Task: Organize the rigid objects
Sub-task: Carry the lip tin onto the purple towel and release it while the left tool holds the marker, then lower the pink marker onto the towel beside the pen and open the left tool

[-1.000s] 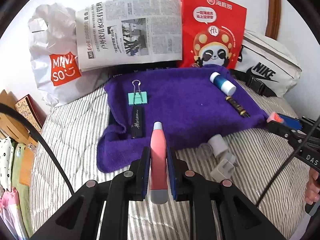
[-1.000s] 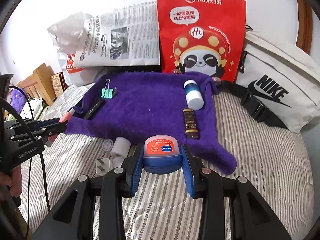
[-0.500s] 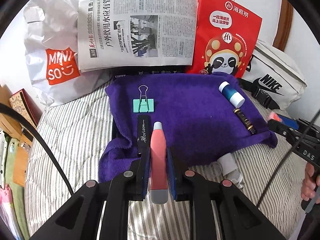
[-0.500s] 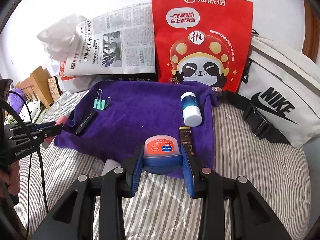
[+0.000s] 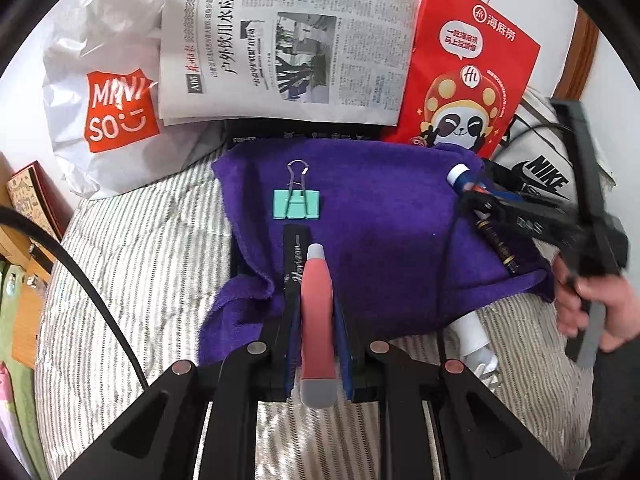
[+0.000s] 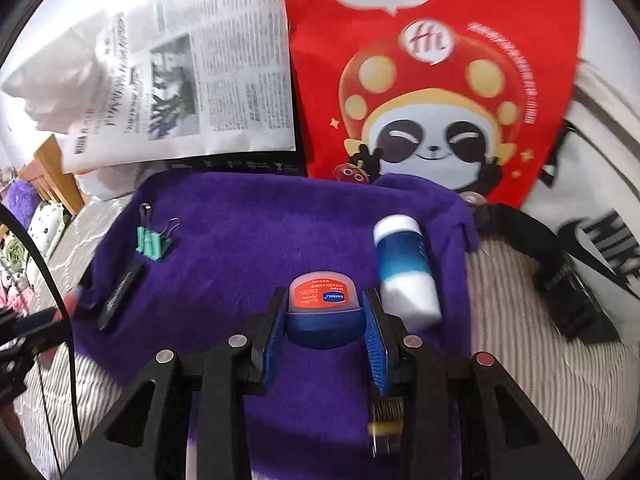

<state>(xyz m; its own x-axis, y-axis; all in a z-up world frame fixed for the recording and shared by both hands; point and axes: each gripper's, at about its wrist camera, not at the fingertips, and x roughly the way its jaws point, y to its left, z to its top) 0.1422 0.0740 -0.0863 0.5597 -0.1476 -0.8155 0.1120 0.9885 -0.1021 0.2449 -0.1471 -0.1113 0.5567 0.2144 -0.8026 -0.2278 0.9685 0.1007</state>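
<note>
My left gripper (image 5: 316,312) is shut on a pink tube with grey ends (image 5: 317,320), held over the near edge of the purple towel (image 5: 380,208). My right gripper (image 6: 325,312) is shut on a small blue jar with an orange lid (image 6: 323,300), held over the towel (image 6: 248,240). On the towel lie a green binder clip (image 5: 296,203), a black flat stick (image 5: 294,264), a blue and white bottle (image 6: 404,264) and a dark brown tube (image 5: 496,244). The right gripper also shows at the right of the left wrist view (image 5: 476,196).
A newspaper (image 5: 288,44), a red panda bag (image 5: 464,80), a white Miniso bag (image 5: 108,108) and a white Nike bag (image 6: 600,216) stand behind the towel. A white plug adapter (image 5: 474,336) lies on the striped bedding (image 5: 132,264). Wooden furniture (image 5: 24,216) is at left.
Both grippers have moved forward over the towel with their objects still held. The right gripper now sits beside the blue and white bottle.
</note>
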